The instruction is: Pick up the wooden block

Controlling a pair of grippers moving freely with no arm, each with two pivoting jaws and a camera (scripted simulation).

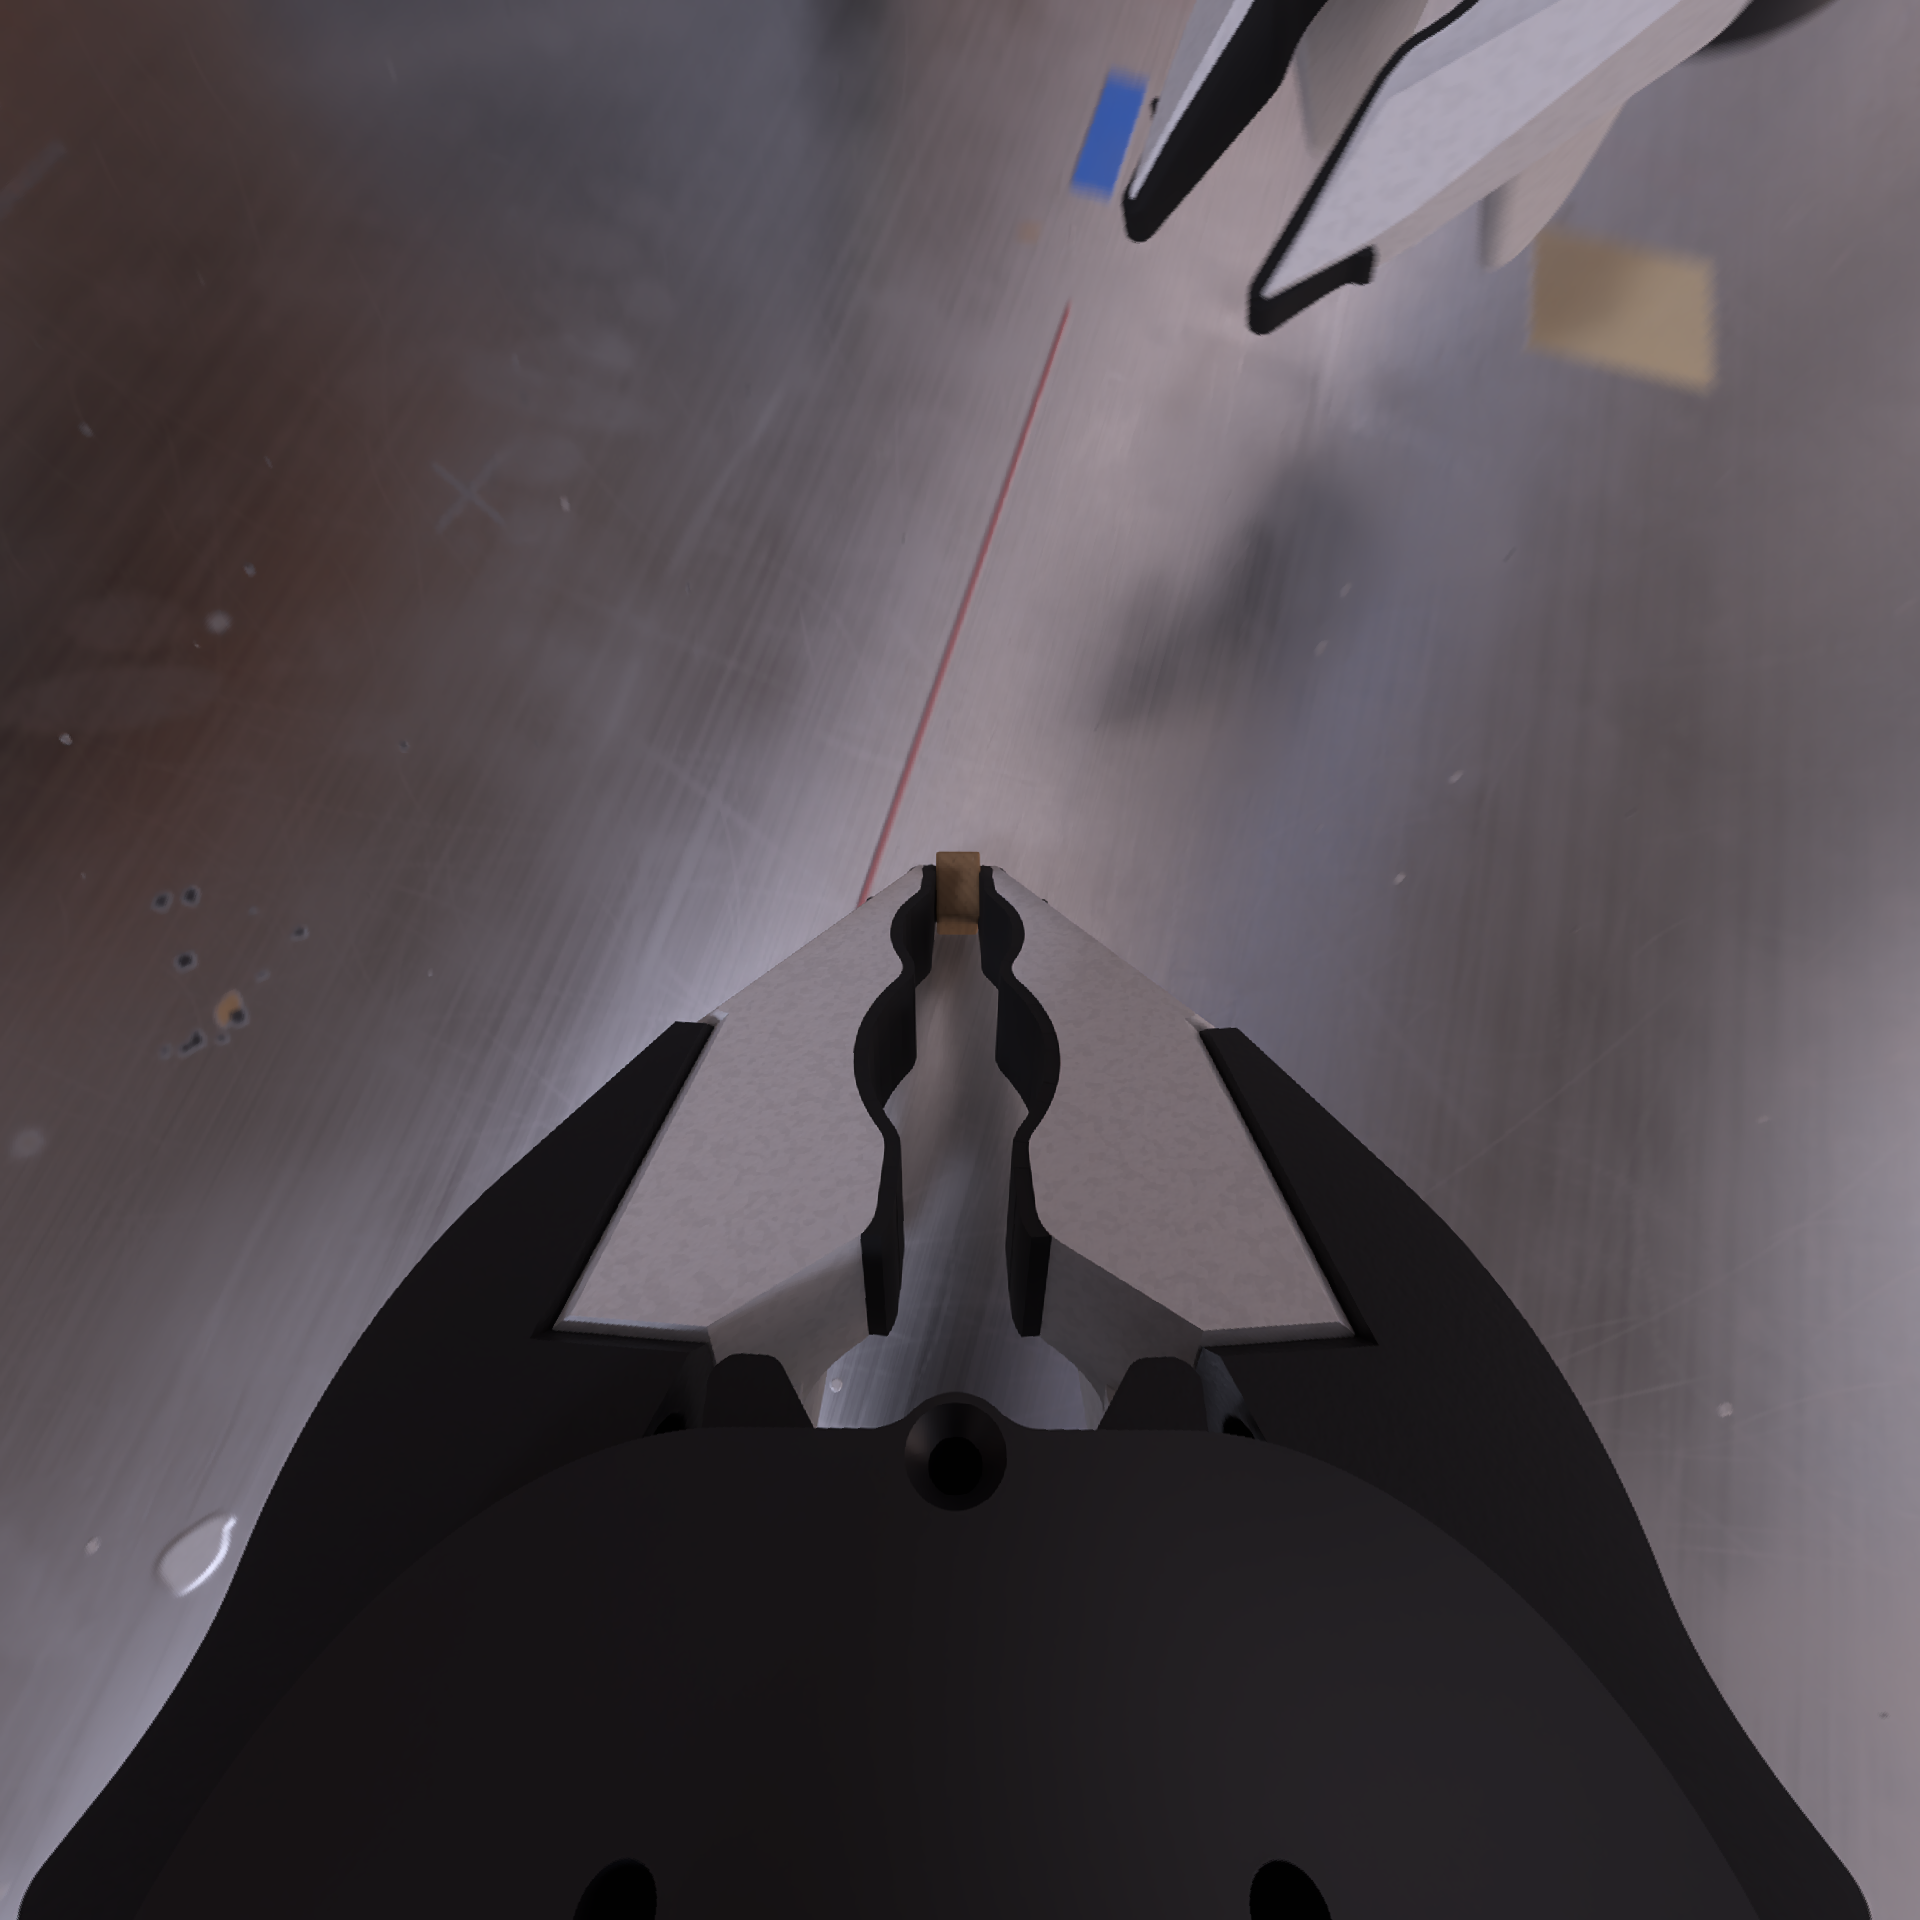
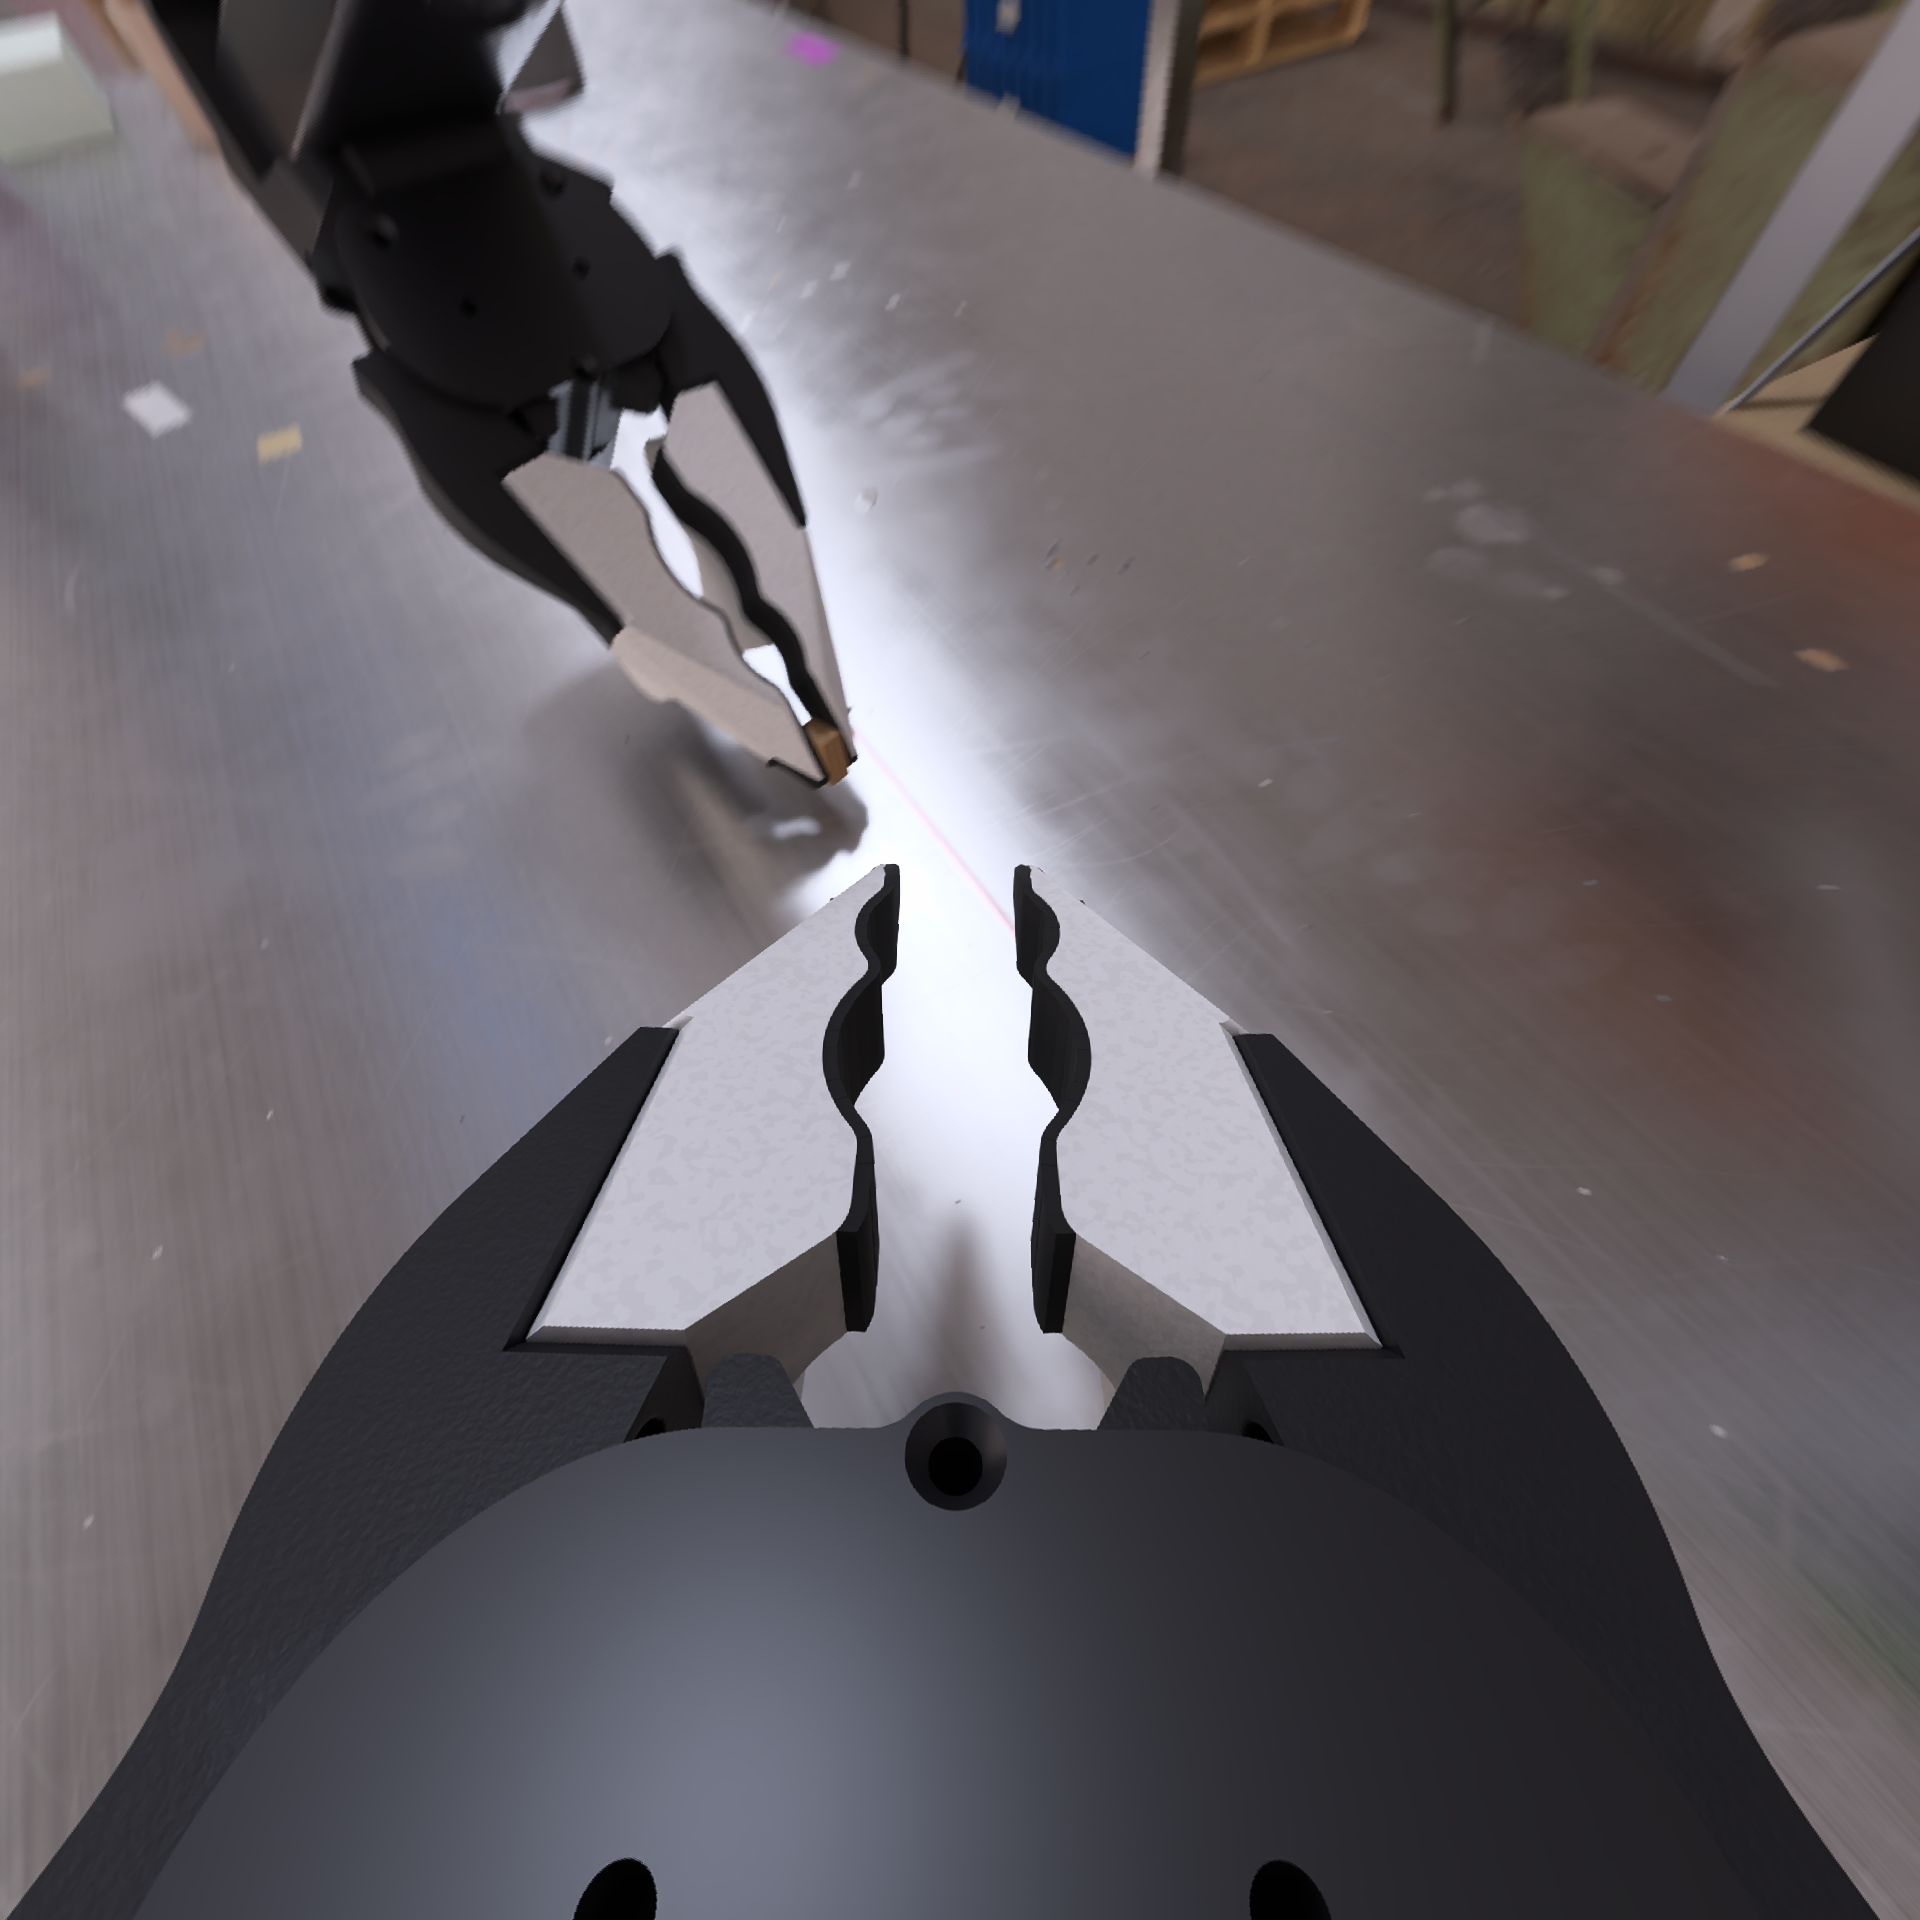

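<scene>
The wooden block (image 1: 957,890) is a small tan cube pinched between the tips of my left gripper (image 1: 957,883). In the right wrist view the same block (image 2: 828,750) shows at the tips of the left gripper (image 2: 826,743), held just above the brushed metal table (image 2: 1351,727). My right gripper (image 2: 956,883) is open and empty, pointing at the table a short way in front of the block. It also shows at the top right of the left wrist view (image 1: 1205,275), apart from the block.
A thin red line (image 1: 977,582) runs along the metal table. A blue patch (image 1: 1110,135) and a tan patch (image 1: 1621,312) appear blurred on the far surface. Beyond the table's far edge stand a blue panel (image 2: 1049,62) and wooden pallets (image 2: 1278,31).
</scene>
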